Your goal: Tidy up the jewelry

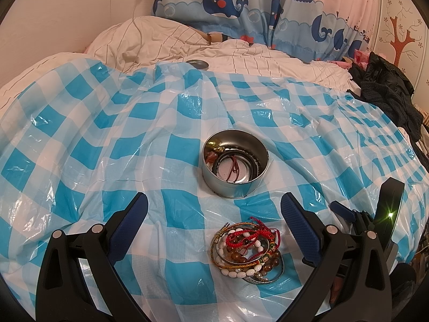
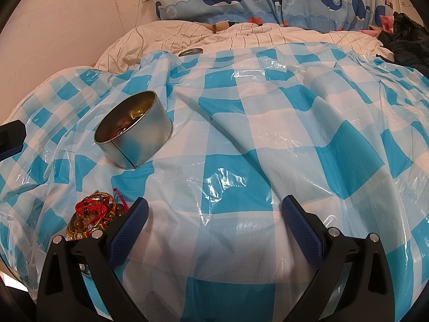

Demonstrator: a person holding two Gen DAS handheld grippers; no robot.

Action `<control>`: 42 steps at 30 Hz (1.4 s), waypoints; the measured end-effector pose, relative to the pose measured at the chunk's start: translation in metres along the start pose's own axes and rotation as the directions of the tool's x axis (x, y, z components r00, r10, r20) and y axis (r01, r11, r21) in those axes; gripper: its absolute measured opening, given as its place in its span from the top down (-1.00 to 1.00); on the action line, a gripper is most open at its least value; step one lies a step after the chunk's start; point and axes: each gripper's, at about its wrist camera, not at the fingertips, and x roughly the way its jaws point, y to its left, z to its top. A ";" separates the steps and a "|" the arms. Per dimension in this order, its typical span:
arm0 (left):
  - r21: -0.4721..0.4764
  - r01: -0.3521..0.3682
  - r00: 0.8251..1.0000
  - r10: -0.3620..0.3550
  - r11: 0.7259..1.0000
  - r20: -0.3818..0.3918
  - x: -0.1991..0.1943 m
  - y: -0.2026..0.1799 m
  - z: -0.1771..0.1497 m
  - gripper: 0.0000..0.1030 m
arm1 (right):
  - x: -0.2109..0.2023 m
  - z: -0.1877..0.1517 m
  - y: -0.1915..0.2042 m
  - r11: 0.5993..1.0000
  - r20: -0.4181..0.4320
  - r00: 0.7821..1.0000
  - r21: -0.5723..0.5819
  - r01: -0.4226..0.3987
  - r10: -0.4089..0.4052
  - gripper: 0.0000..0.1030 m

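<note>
We hold our left tongs [image 1: 214, 209] wide and empty over the heap of bracelets [image 1: 248, 251] on the checked plastic sheet [image 1: 93, 147] covering the bed, just short of the round tin [image 1: 235, 164] with a few pieces inside, our right tongs [image 2: 214, 210] equally wide beside them.

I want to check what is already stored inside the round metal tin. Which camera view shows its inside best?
The left wrist view: it looks down into the tin, showing a dark bracelet and a reddish cord on its bottom. In the right wrist view the tin appears tilted and seen from the side, so its wall hides most of the contents.
</note>
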 end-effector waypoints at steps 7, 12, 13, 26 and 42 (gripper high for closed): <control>0.001 0.000 1.000 0.000 1.000 0.000 0.000 -0.001 0.000 -0.85 | 0.000 0.000 0.000 1.000 0.000 1.000 0.000 0.000 0.000 -0.85; 0.001 0.000 1.000 0.000 1.000 -0.001 0.001 -0.001 0.000 -0.85 | 0.000 0.000 0.000 1.000 0.000 1.000 0.000 0.000 0.000 -0.86; 0.001 0.000 1.000 0.000 1.000 -0.001 0.001 -0.001 0.000 -0.85 | 0.000 0.000 0.000 1.000 0.000 1.000 0.000 0.000 0.000 -0.86; 0.001 0.000 1.000 0.000 1.000 -0.002 0.002 -0.002 0.000 -0.85 | 0.000 0.000 0.000 1.000 0.000 1.000 0.000 0.000 0.000 -0.85; 0.002 0.001 1.000 -0.001 1.000 -0.002 0.003 -0.002 0.001 -0.85 | 0.001 0.000 0.000 1.000 -0.001 1.000 0.000 0.000 0.000 -0.85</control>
